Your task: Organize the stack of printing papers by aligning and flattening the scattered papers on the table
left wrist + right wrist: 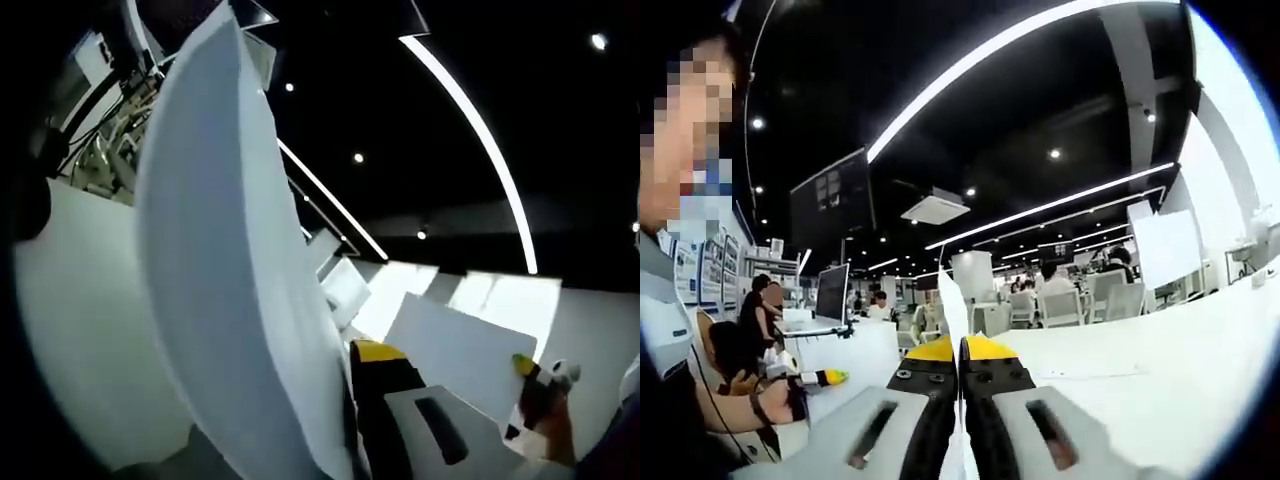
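The right tongs point(960, 352) are pressed together on a thin white paper sheet point(952, 300) seen edge-on, standing up from between their yellow tips above the white desk point(1160, 360). The left tongs point(362, 375) appear to pinch a curved stack of papers point(220, 270), though one jaw is hidden behind it. In the left gripper view the other tongs hold one sheet beyond that stack. No writing is legible.

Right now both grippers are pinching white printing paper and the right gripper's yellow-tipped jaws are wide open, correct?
Not quite. In the right gripper view the right gripper has its yellow-tipped jaws closed on a thin white paper sheet, not wide open. The left gripper does pinch a curved white paper stack.
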`<action>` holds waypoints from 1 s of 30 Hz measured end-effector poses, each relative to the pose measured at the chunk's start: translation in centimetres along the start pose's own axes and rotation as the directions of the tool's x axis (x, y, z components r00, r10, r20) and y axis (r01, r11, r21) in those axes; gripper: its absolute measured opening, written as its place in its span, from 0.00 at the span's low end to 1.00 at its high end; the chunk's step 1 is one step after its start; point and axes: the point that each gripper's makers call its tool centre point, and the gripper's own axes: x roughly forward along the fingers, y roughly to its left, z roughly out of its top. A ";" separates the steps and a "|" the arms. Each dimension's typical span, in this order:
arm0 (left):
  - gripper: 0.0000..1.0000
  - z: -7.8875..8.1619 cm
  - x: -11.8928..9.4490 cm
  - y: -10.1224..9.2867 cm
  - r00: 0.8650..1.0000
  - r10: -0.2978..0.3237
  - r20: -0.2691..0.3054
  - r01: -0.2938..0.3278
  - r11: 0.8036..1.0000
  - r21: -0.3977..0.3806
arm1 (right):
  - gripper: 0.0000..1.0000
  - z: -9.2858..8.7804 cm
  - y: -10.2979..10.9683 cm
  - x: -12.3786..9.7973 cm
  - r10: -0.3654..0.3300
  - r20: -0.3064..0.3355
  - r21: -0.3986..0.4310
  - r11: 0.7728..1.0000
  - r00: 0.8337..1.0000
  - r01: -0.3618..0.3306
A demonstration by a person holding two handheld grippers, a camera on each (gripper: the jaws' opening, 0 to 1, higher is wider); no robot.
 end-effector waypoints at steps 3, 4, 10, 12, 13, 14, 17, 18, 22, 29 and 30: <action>0.10 0.0 0.0 0.0 1.000 -0.001 0.000 0.001 1.000 -0.001 | 0.00 0.2 0.1 0.1 0.004 0.006 0.000 1.000 1.000 -0.004; 0.10 0.0 0.0 0.0 1.000 -0.001 0.000 0.001 1.000 -0.002 | 0.00 0.4 0.2 0.2 0.007 0.009 0.000 1.000 1.000 -0.007; 0.10 0.0 0.0 -0.1 1.000 -0.002 0.001 0.002 1.000 -0.006 | 0.00 1.3 0.9 0.7 0.026 0.031 -0.002 1.000 0.999 -0.026; 0.10 0.0 0.0 -0.2 1.000 -0.002 0.002 0.002 1.000 -0.008 | 0.00 1.5 1.2 0.8 0.038 0.037 -0.002 0.999 0.999 -0.038; 0.10 0.0 0.0 -0.2 1.000 -0.002 0.003 0.002 1.000 -0.009 | 0.00 1.6 1.4 0.9 0.042 0.039 -0.002 0.999 0.998 -0.042; 0.10 0.0 0.0 -0.2 1.000 -0.002 0.003 0.002 1.000 -0.009 | 0.00 1.7 1.5 0.9 0.045 0.040 -0.004 0.999 0.998 -0.045; 0.10 0.0 0.0 -0.2 1.000 -0.002 0.003 0.002 1.000 -0.009 | 0.00 1.3 1.8 1.2 0.053 0.030 -0.008 0.999 0.998 -0.053; 0.10 0.0 0.0 -0.2 1.000 -0.002 0.003 0.002 1.000 -0.009 | 0.00 1.2 2.0 1.3 0.058 0.029 -0.007 0.998 0.998 -0.058; 0.10 0.0 0.0 -0.2 1.000 -0.002 0.003 0.002 1.000 -0.011 | 0.00 1.0 2.6 1.6 0.073 0.027 -0.010 0.997 0.997 -0.073; 0.10 0.0 0.0 -0.3 1.000 -0.003 0.002 0.003 1.000 -0.012 | 0.00 1.3 3.4 1.8 0.100 0.029 -0.015 0.995 0.995 -0.099; 0.10 -0.1 0.0 -0.3 1.000 -0.003 0.002 0.003 1.000 -0.013 | 0.00 1.5 3.6 1.8 0.106 0.033 -0.017 0.994 0.994 -0.105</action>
